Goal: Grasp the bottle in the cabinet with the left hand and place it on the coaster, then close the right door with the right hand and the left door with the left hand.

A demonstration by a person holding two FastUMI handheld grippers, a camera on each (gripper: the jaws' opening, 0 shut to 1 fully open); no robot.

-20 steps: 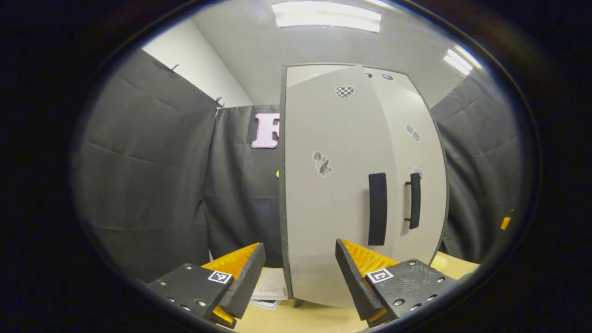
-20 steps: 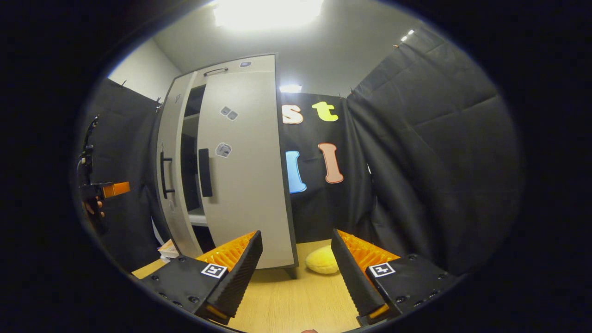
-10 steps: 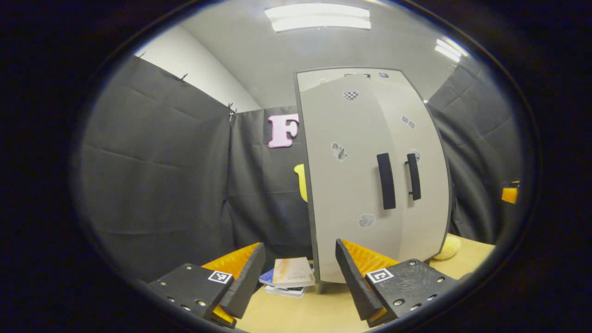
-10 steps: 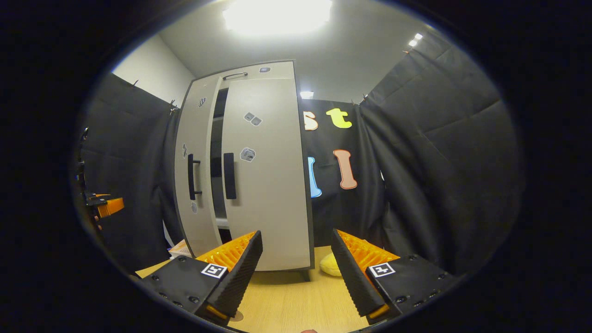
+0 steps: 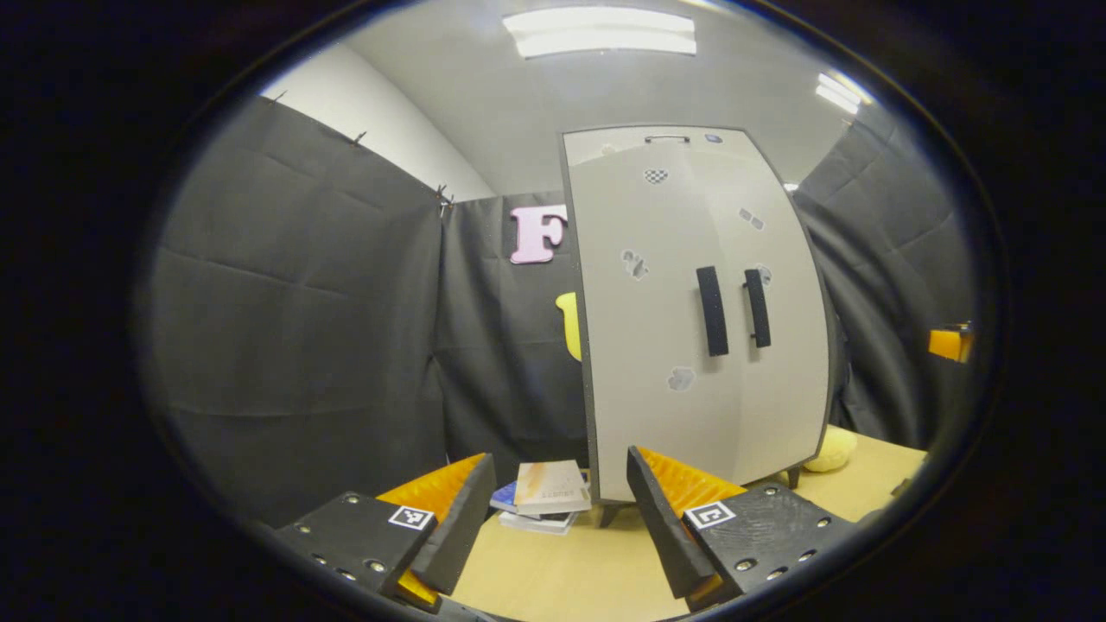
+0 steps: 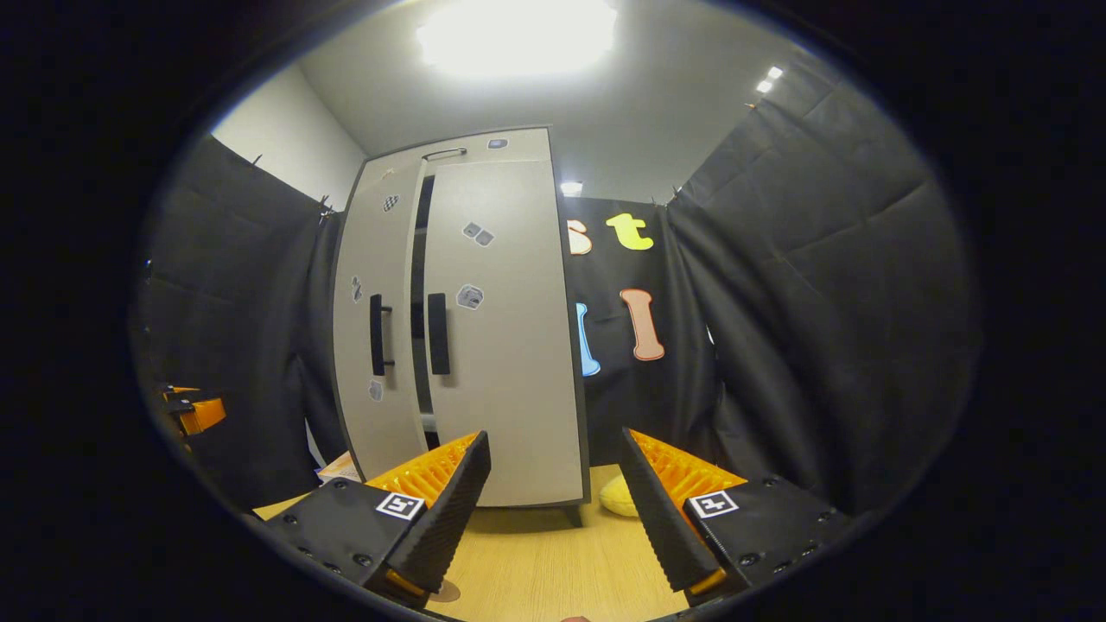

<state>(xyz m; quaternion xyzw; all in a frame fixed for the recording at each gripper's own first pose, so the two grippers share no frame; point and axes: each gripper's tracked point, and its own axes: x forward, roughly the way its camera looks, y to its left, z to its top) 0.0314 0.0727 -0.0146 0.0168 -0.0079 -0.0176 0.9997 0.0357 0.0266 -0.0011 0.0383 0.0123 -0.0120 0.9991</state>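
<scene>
Cabinet [image 6: 458, 320] doors are recorded as the item under inspection. In the right gripper view, a narrow dark gap is seen between the left door [image 6: 373, 345] and the right door [image 6: 505, 345], so closure is judged nearly but not wholly complete. In the left gripper view, the 2 doors [image 5: 700, 320] are seen almost flush, their 2 black handles [image 5: 733, 309] side by side. The bottle cannot be made out in either view; a small brown disc [image 6: 445, 592] at the lower edge of the right gripper view, partly hidden behind a finger, may be the coaster, but this cannot be confirmed.

The left hand-held gripper [image 5: 557, 518] is held with its jaws wide apart and nothing between them, clear of the cabinet and above the bench [image 5: 562, 579]. The right hand-held gripper [image 6: 553, 510] is likewise spread wide and empty, well apart from the right door. Both are judged to be held off so that the doors are left free.

Beside the cabinet's left foot, a small stack of books [image 5: 543, 497] is noted on the bench, and a yellow plush object [image 6: 618, 494] is noted at its right foot. Neither is judged to obstruct the doors.
</scene>
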